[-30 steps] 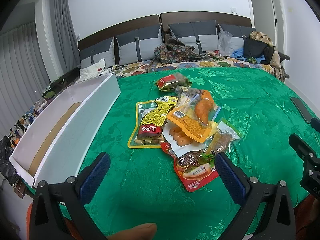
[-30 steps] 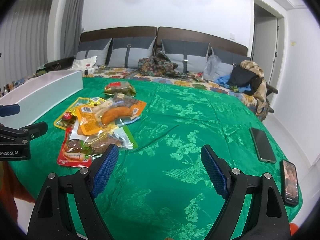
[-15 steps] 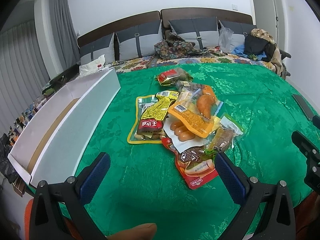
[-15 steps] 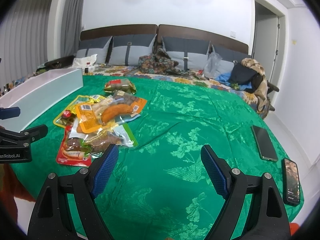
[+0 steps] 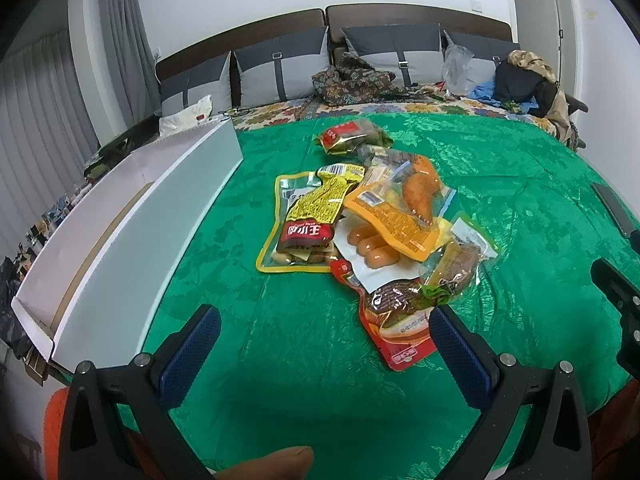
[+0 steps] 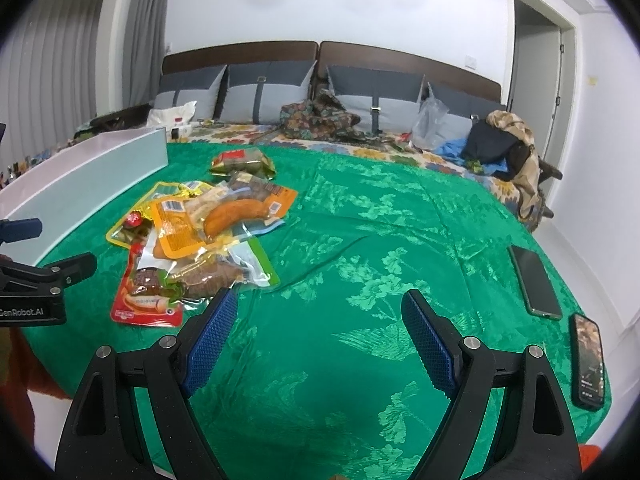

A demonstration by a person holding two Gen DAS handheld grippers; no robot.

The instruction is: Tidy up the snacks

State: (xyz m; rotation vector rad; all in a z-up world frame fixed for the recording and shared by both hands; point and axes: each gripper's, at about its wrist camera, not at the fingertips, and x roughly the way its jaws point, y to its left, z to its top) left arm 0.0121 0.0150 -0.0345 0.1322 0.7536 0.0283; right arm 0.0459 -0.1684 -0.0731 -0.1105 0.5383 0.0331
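Note:
A heap of snack packs lies on the green cloth: a yellow-edged pouch, an orange pack with a drumstick, sausages, a red pack nearest me and a red-and-gold bag at the back. A long white box stands along the left. My left gripper hovers open just short of the heap. My right gripper is open over bare cloth, to the right of the snack heap, and the white box lies far left.
Two phones lie near the cloth's right edge. Pillows, a patterned bundle and clothes fill the bed's head end. A thumb shows at the bottom. Bare green cloth spreads right of the heap.
Both grippers have edged forward, so the snack heap sits a little closer to the left fingers. Both stay open and nothing on the cloth has moved.

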